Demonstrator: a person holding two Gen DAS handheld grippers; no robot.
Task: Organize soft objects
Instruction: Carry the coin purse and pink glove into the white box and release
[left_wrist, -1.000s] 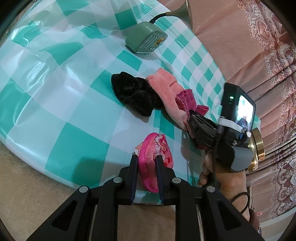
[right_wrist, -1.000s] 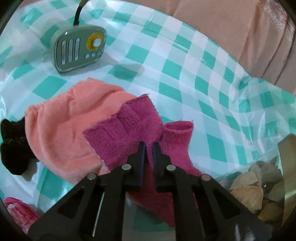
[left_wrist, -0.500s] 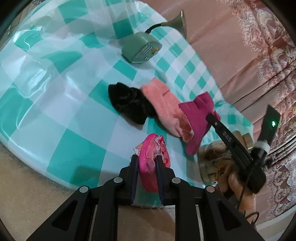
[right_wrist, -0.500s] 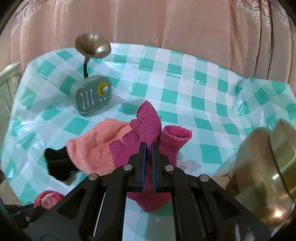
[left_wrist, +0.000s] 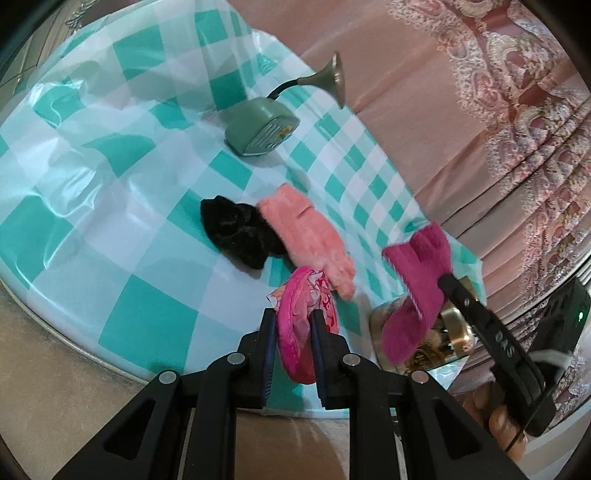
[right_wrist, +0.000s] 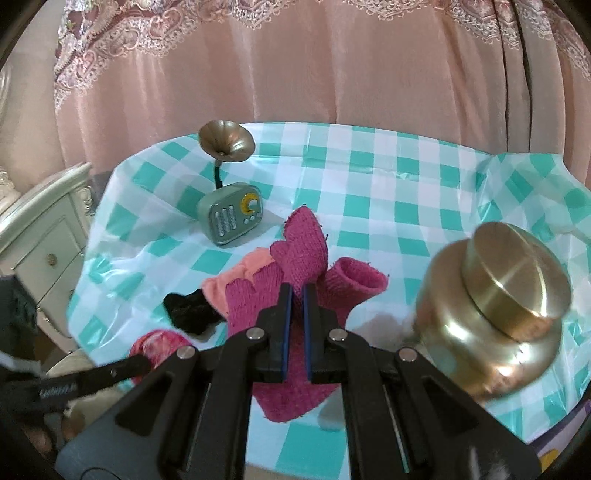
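**Magenta glove lifted clear of the cloth**

Since a second ago the right gripper (right_wrist: 297, 295) has carried the magenta knit glove (right_wrist: 299, 258) up off the checked tablecloth (right_wrist: 406, 206); it lay flat against the peach fleece piece (left_wrist: 306, 236) then and now hangs in the air, low and right of centre in the left wrist view, in front of a glass jar with a gold lid (right_wrist: 513, 273). The right jaws are clamped shut on the glove's knit.

The left gripper (left_wrist: 293, 332) has barely shifted and its fingers still pinch the pink patterned fabric item (left_wrist: 303, 325) at the table's near edge, bottom centre of its frame. The black fuzzy item (left_wrist: 236, 232) touches the peach piece mid-frame. A green radio with a brass horn (left_wrist: 262, 127) stands above them.
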